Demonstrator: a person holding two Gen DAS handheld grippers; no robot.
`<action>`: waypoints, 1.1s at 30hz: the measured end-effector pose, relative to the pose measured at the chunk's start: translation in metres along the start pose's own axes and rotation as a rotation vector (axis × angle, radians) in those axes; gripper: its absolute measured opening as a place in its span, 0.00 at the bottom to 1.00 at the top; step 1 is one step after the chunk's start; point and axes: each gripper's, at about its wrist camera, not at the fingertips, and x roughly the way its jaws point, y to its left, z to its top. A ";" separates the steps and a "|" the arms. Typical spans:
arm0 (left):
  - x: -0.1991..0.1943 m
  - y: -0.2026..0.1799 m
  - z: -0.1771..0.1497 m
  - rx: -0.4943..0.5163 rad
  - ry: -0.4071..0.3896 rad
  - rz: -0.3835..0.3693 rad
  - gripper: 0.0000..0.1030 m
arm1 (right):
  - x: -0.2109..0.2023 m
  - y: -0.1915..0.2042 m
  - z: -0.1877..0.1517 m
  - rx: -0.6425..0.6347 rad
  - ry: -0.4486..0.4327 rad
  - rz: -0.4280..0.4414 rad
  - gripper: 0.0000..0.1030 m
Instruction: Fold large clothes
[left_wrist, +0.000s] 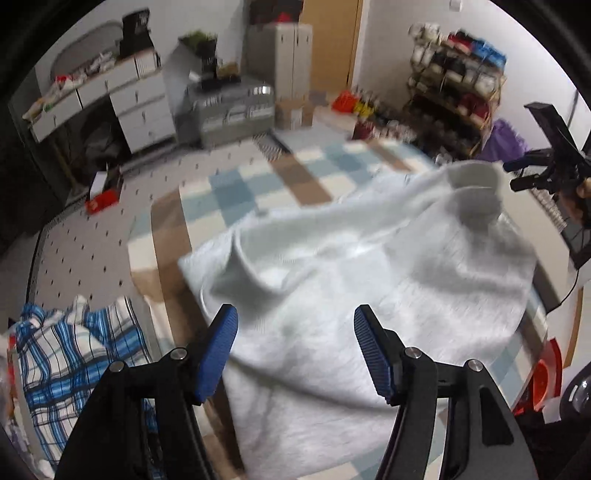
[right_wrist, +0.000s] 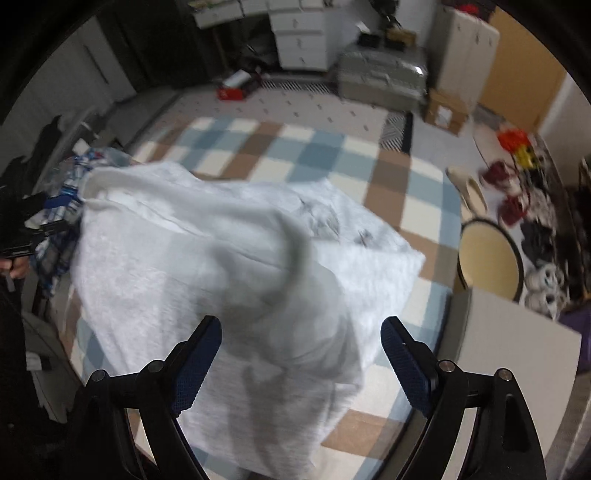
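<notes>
A large white sweater (left_wrist: 351, 280) lies crumpled on a checked blue, brown and cream table cover (left_wrist: 258, 184). Its ribbed collar stands up at the far right in the left wrist view. My left gripper (left_wrist: 295, 325) is open just above the sweater's near part, holding nothing. In the right wrist view the same sweater (right_wrist: 221, 266) is bunched in a heap, with a raised fold in front of my right gripper (right_wrist: 301, 332). That gripper is open and empty above the cloth. The right gripper also shows at the right edge of the left wrist view (left_wrist: 532, 173).
A blue and white plaid garment (left_wrist: 74, 354) lies piled off the table's left side, also in the right wrist view (right_wrist: 66, 192). A round stool (right_wrist: 487, 258) and a white box (right_wrist: 517, 354) stand to the right. Drawers, a suitcase and shelves line the back.
</notes>
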 end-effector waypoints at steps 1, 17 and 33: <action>-0.001 0.003 -0.001 -0.011 -0.021 0.008 0.59 | -0.007 -0.003 -0.003 0.003 -0.039 0.002 0.92; 0.077 0.014 -0.017 -0.003 0.033 0.132 0.59 | 0.085 -0.015 -0.042 0.058 -0.092 -0.006 0.84; 0.094 0.024 0.000 -0.040 -0.026 0.099 0.61 | 0.098 -0.109 -0.058 0.495 -0.170 0.136 0.66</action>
